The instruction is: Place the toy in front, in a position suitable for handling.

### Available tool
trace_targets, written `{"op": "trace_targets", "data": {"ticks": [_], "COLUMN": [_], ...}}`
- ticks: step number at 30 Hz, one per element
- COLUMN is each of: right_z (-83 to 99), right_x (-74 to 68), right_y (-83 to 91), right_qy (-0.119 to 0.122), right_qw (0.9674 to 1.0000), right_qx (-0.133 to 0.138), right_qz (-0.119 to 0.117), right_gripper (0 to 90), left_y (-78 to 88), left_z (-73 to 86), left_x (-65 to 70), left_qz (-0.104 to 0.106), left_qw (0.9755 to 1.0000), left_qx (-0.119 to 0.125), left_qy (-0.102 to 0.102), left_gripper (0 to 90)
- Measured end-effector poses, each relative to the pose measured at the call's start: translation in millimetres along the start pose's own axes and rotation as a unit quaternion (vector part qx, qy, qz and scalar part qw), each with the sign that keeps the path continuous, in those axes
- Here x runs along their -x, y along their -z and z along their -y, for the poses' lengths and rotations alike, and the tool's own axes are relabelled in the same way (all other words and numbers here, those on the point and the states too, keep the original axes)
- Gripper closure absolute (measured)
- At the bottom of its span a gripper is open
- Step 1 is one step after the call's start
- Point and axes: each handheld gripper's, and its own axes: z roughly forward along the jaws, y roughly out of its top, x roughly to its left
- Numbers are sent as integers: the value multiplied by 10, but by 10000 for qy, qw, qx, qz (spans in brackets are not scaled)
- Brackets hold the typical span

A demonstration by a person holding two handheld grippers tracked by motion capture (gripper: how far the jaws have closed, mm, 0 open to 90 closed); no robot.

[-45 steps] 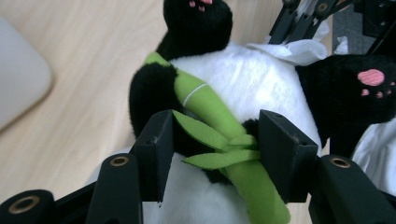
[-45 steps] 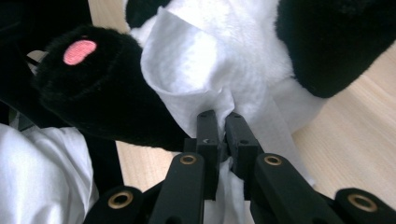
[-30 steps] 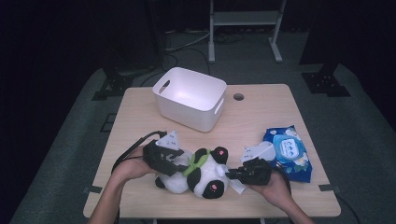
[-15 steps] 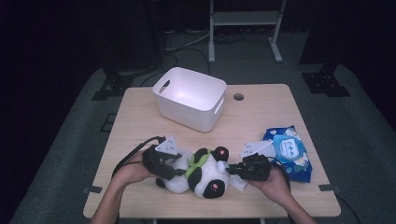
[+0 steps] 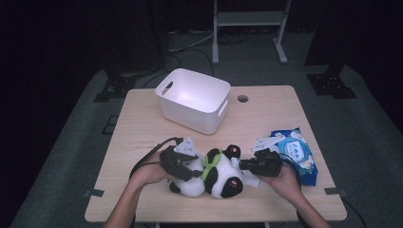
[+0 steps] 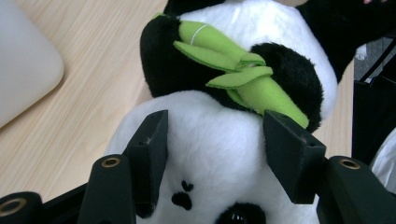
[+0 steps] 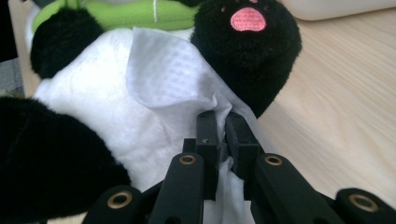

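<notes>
A black-and-white plush panda (image 5: 216, 176) lies on the wooden table (image 5: 266, 114) near its front edge, with a green bamboo sprig (image 6: 233, 70) across its chest. My left gripper (image 5: 183, 166) comes in from the left. Its jaws press on both sides of the panda's white head (image 6: 215, 140). My right gripper (image 5: 244, 166) is on the panda's other side, shut on a white wipe (image 7: 163, 79). The wipe is spread over the white belly, beside a black paw with a pink pad (image 7: 245, 21).
A white plastic bin (image 5: 192, 99) stands open at the back middle of the table. A blue pack of wet wipes (image 5: 297, 154) lies at the right, just behind my right hand. A round cable hole (image 5: 243, 99) is behind the bin.
Both hands have shifted a little. The left gripper has moved slightly right and lower on the panda's head. The right gripper has slid the wipe a short way along the panda's body.
</notes>
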Motion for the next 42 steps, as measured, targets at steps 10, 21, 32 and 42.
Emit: {"op": "trace_targets", "data": {"ticks": [10,21,32,42], "right_z": [50,128,190,-66], "right_x": [129,111,-40,-90], "right_y": [93,149,248,236], "right_qy": [-112,-141,-4,247], "right_qw": [9998,9998,9998,9995], "right_qx": [-2,-7,-9,140], "right_qz": [173,105,-200,-142], "right_gripper": [842,842,841,839], "left_y": [-144,-171,-158,-86], "left_z": [-154,-188,-177,-148], "left_x": [5,30,47,49], "left_qz": [-25,-67,-68,-41], "left_qw": [9999,9997,9997,9998], "left_qx": [-68,-104,-109,-29], "left_qy": [-122,-189,-200,-212], "left_gripper": [420,424,422,394]}}
